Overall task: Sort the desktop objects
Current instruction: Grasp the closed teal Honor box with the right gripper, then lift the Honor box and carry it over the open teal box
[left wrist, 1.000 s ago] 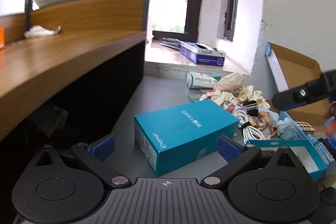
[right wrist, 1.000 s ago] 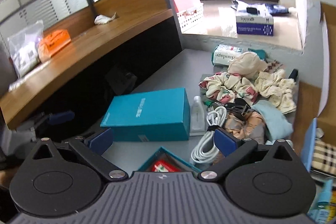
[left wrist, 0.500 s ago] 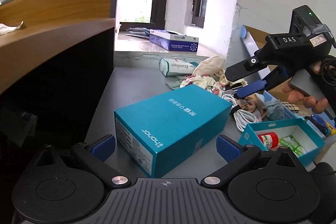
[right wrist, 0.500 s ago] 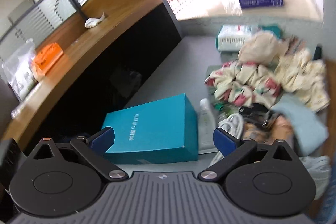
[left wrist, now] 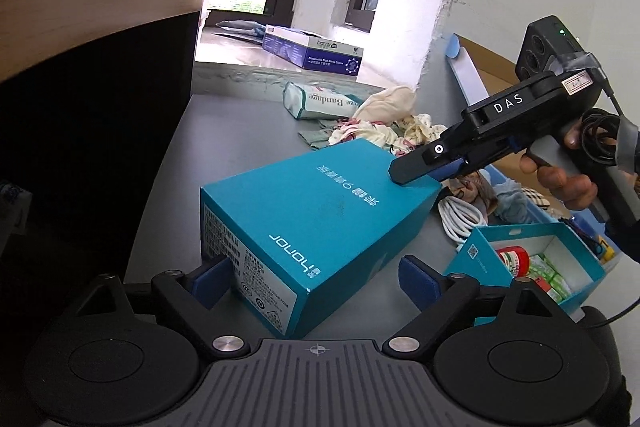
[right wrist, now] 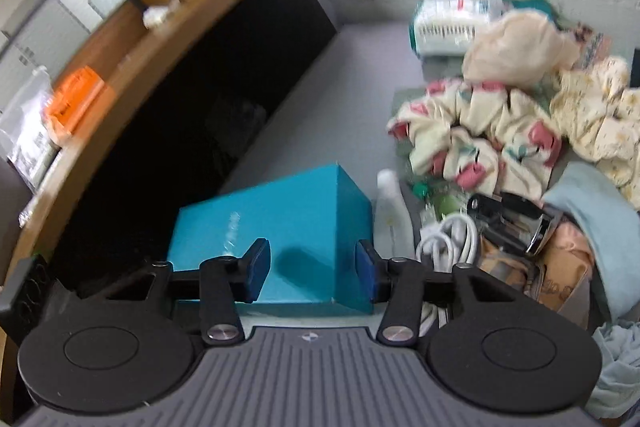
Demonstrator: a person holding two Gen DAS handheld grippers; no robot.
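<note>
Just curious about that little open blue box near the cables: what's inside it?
Inside the open box I can see a red-and-white roll and some green-and-white packets. The near wall hides whatever lies lower down, so there may be more.

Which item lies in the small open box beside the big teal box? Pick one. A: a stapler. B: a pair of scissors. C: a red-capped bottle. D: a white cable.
C: in the left wrist view the small open box to the right of the big teal box holds a red-capped bottle next to some green packets; the white cable lies outside it, on the desk.
</note>
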